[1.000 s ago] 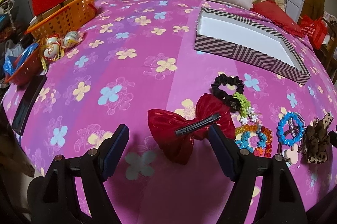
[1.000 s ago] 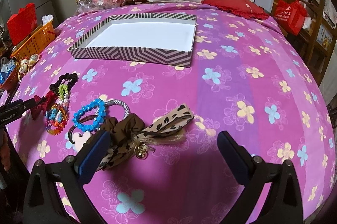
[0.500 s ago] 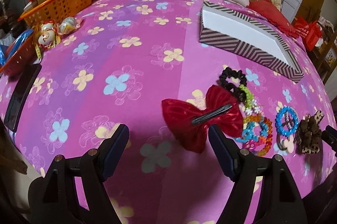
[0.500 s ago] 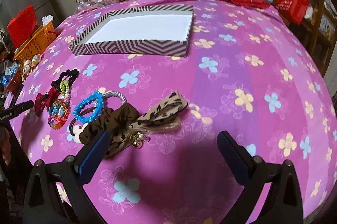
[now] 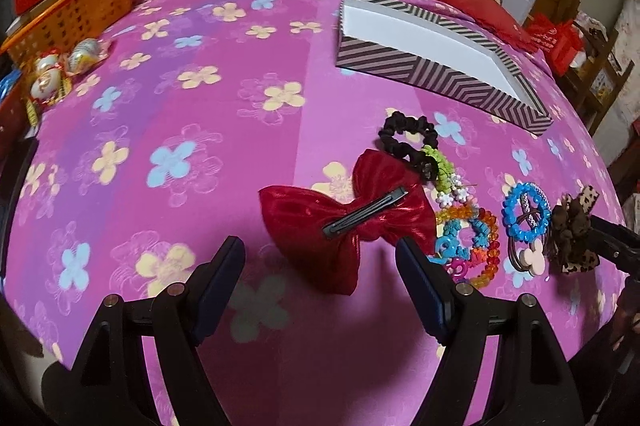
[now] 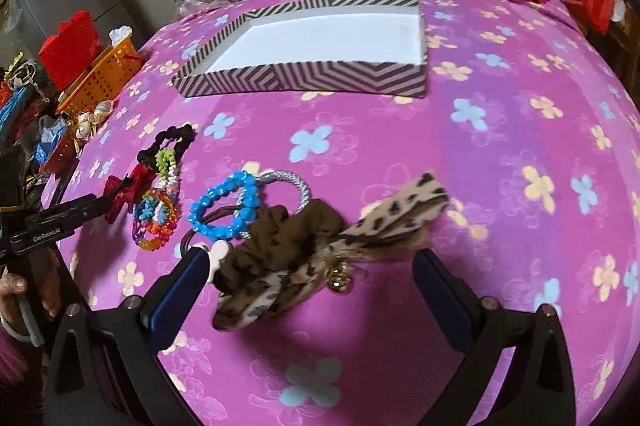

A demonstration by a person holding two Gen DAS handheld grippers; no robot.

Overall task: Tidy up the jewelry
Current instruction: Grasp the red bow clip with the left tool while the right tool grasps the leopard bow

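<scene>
Hovering low over the flowered bed cover (image 5: 248, 129), the left claw (image 5: 320, 278) stands wide open and empty, with the red bow (image 5: 344, 222) lying just ahead at about 12 o'clock, slightly toward 1. The bow's black clip (image 5: 366, 211) sets its long axis, running from 7 to 1 o'clock across the opening. Further right lie the black scrunchie (image 5: 406, 141), the bead bracelets (image 5: 466, 238) and the blue bead ring (image 5: 524, 211). The right claw (image 6: 312, 290) is also open and holds nothing; the leopard bow (image 6: 320, 258) sits between its fingers, long axis from 8 to 2 o'clock, so this hand looks nearest to a grasp. The striped box (image 6: 304, 77), empty inside, waits well apart at 12 o'clock, probably the place for everything.
</scene>
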